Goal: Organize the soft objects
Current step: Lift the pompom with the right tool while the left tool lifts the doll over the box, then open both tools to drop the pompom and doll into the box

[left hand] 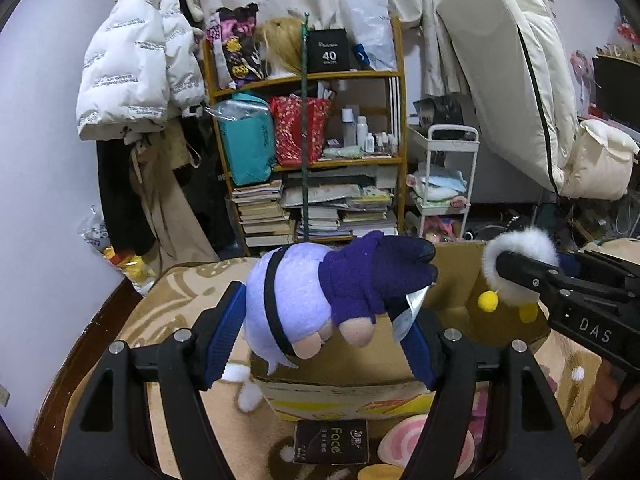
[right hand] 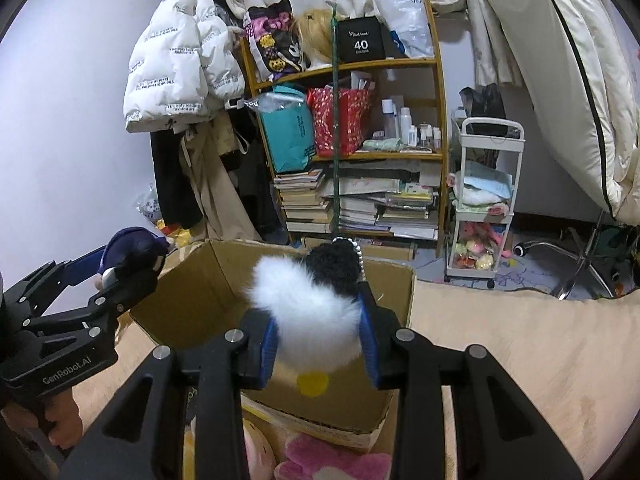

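A plush doll point(left hand: 304, 300) with a pale lavender body, a black strap across it, a dark purple garment and peach-coloured feet is held off the floor between blue-padded jaws, lying sideways with its feet toward the camera, above the near left edge of an open cardboard box point(right hand: 192, 280). A second soft toy point(right hand: 316, 304), fluffy white with a black curly top, a small string of beads and yellow pompoms, is pinched between the other blue pads and hangs over the box's open mouth. The box is brown, flaps up, standing on a patterned beige carpet. More plush pieces, pink and cream point(right hand: 332, 460), lie on the carpet against the box's near side.
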A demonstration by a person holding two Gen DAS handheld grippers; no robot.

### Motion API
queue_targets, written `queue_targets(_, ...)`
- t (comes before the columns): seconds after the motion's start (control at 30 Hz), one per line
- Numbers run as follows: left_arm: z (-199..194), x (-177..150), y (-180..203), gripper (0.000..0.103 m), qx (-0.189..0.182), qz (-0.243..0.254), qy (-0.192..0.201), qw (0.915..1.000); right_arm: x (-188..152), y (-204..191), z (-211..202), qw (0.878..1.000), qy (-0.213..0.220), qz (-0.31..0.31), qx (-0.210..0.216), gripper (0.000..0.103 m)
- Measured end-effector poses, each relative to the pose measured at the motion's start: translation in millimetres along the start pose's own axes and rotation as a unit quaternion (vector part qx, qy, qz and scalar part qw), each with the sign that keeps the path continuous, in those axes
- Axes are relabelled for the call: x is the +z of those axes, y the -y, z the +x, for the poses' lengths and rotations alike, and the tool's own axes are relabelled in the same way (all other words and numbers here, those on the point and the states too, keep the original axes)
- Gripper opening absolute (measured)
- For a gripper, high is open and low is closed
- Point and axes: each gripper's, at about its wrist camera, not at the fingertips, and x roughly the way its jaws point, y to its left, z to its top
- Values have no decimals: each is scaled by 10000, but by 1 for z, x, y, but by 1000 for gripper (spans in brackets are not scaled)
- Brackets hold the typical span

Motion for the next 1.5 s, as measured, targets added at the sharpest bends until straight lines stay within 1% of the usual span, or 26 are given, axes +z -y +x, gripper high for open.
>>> queue_targets(0.07, 2, -2, 3, 74, -29, 53, -85, 9999, -2, 2, 2, 10000, -60, 40, 30, 38)
queue_targets(0.13, 4, -2, 5, 79, 29, 114, -130, 9998, -3, 3, 3, 9999, -119, 71, 92, 39)
queue_targets(0.17, 3, -1, 6, 84, 60, 129, -117, 9998, -3, 3, 3, 9998, -139, 86, 114, 39)
queue_targets(0.27, 0, 0, 4, 92, 61, 63, -80, 9999, -4, 3, 2, 9998, -169, 105, 102, 45)
queue_targets(0.33, -1, 0, 1, 93, 43, -3, -121, 9999, -3, 3, 0, 9996, -211, 133, 113, 52)
queue_targets(0.37, -1, -1, 0, 93, 30, -19, -153, 9999, -3, 4, -1, 9996, -206, 166, 112, 54)
queue_targets(0.43, -2, -2, -1, 93, 61, -26, -215, 9997, -3, 5, -5, 9994, -201, 252, 106, 69)
queue_targets(0.57, -10, -5, -3, 93, 197, -8, -256, 9995, -3, 6, -15, 9993, -149, 350, 34, 80)
queue_targets(0.63, -17, -5, -3, 94, 225, 21, -264, 9994, -4, 6, -22, 9993, -123, 363, -3, 92)
queue_targets(0.8, -39, -9, -9, 95, 302, -34, -297, 9991, -5, 0, -43, 9993, -46, 370, 1, 95)
queue_targets(0.9, -53, -12, -14, 95, 328, -179, -346, 9987, -6, -6, -55, 9995, -5, 311, 1, 103)
queue_targets(1.0, -67, -14, -22, 95, 303, -344, -427, 9980, -9, -11, -69, 9996, 18, 281, 3, 103)
queue_targets(1.17, -93, -20, -30, 95, 426, -331, -442, 9976, -16, -17, -90, 9996, 6, 281, 31, 103)
queue_targets(1.3, -110, -28, -35, 95, 429, -492, -498, 9966, -22, -20, -107, 9994, -2, 339, 23, 103)
queue_targets(1.5, -132, -41, -34, 95, 533, -416, -630, 9957, -34, -23, -127, 9992, -87, 382, -4, 103)
